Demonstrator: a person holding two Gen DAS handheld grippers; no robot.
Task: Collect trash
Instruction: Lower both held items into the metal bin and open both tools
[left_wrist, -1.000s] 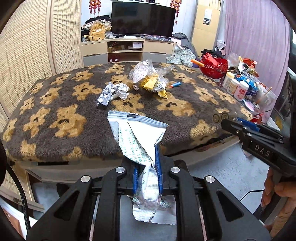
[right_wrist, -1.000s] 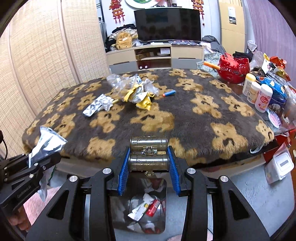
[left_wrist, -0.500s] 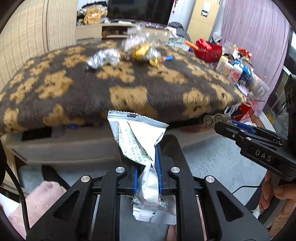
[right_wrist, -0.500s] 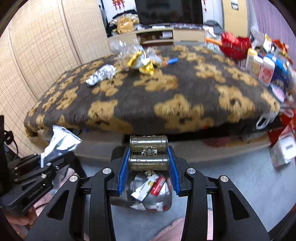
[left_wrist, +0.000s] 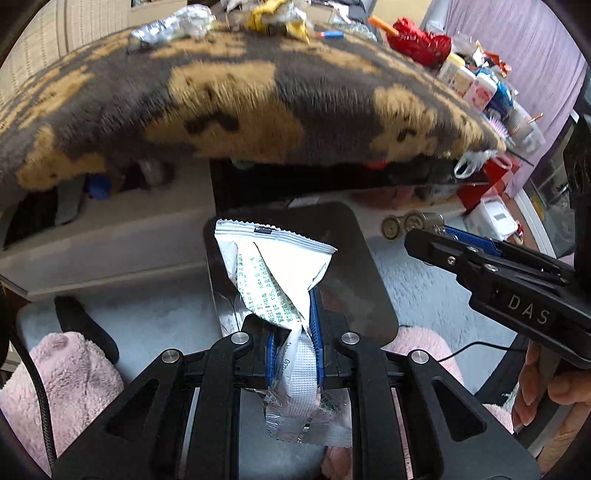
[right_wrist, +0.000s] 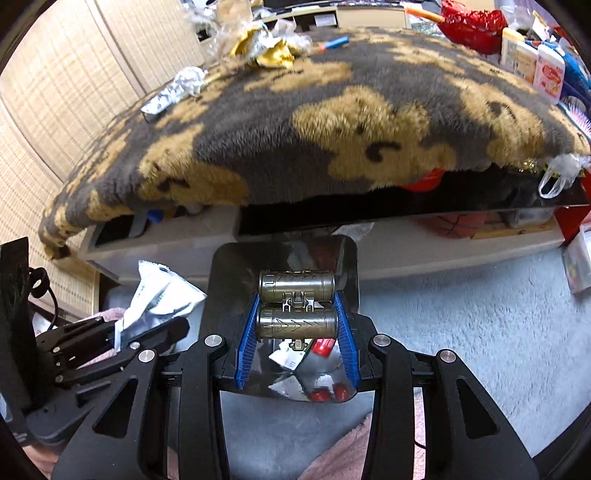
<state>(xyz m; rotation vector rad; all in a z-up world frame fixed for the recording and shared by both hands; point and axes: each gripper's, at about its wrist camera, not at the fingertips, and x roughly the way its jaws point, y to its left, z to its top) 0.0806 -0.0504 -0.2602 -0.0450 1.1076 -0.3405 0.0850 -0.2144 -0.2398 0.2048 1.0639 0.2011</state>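
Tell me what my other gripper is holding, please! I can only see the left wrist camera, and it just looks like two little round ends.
Observer: The right gripper is shut on two bronze cylinders clipped together, lying crosswise between its blue pads.
Operator: Is anything in the black bin? My wrapper hides the inside.
Observer: Yes. A white wrapper scrap and some red pieces lie in it.
Operator: Are the cylinders over the bin?
Observer: Yes, they hang above its opening.
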